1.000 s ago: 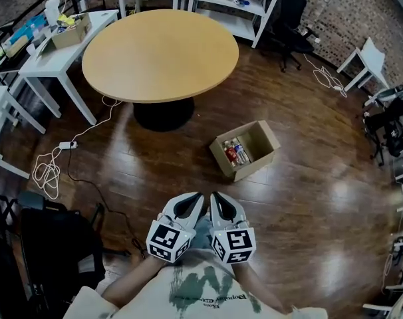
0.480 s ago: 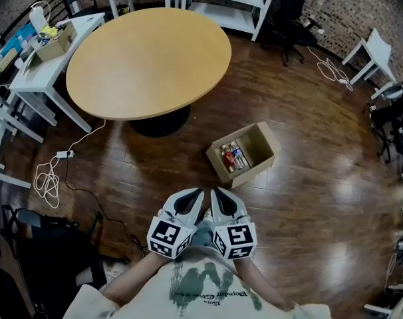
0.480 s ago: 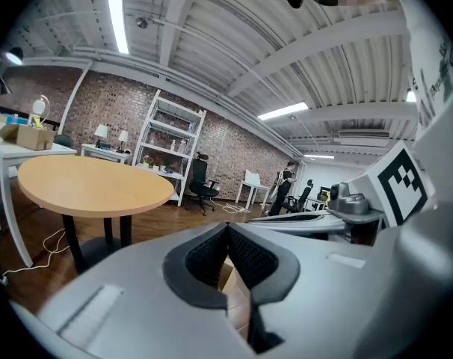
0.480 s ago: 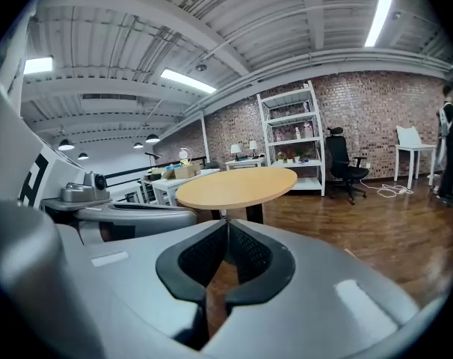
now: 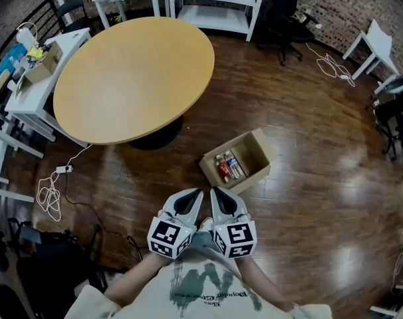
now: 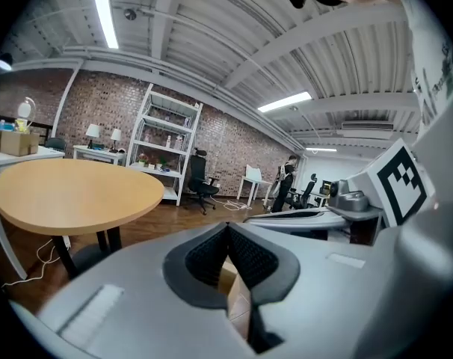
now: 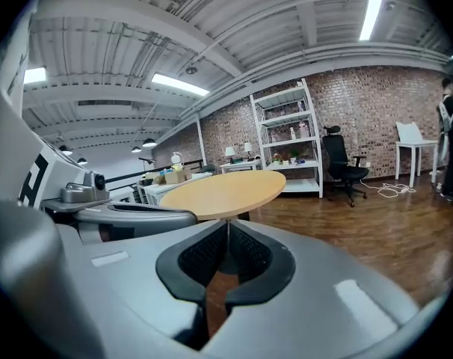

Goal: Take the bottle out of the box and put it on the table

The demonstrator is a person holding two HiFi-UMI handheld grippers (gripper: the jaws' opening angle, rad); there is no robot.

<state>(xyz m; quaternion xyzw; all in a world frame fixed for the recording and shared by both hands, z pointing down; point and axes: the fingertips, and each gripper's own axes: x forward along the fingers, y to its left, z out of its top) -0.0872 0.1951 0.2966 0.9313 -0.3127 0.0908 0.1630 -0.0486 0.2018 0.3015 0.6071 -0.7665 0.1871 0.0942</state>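
Box nearer than before, table shifted left

We see a dark wooden floor (glossy) and a brick wall. A round wooden counter, a white shelf unit and a black office chair stand under strip lights.

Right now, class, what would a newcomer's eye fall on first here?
The big round table fills the upper left of the head view. On the wood floor at its lower right sits an open cardboard box with bottles in it. Nearest the camera, the left gripper and right gripper sit side by side, both shut and empty.
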